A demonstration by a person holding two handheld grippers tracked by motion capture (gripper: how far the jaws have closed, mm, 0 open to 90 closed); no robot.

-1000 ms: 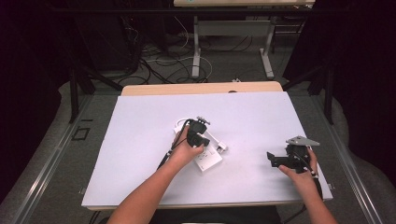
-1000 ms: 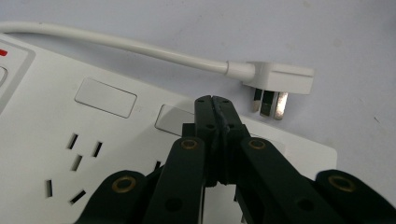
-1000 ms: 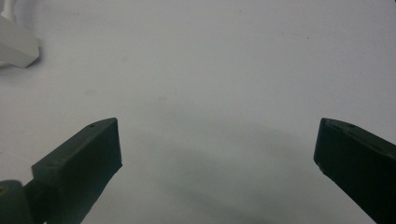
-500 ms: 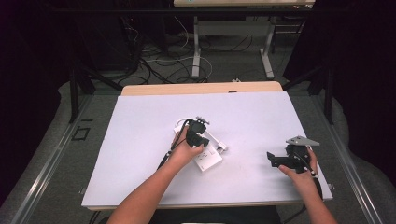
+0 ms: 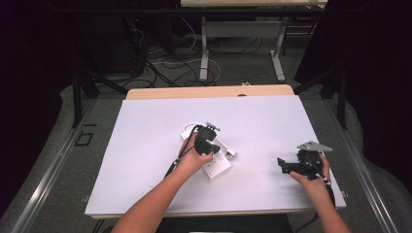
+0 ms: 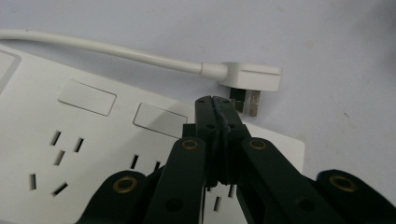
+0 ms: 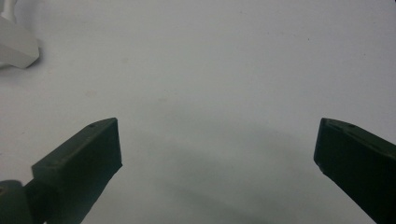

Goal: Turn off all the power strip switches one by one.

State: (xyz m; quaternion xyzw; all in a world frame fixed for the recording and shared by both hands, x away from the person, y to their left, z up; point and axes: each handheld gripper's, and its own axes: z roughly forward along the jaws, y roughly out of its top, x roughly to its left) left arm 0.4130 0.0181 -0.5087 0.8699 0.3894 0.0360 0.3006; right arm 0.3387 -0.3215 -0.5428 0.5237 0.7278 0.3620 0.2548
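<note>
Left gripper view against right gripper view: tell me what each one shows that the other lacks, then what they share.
The left gripper view has the white power strip with its sockets, the cord and the plug lying beside it, its prongs bare. The left tongs are shut, above the strip.

The right gripper view has the right tongs wide open, nothing between them, and a white corner at its top left that I cannot identify.

Both show the white tabletop.
</note>
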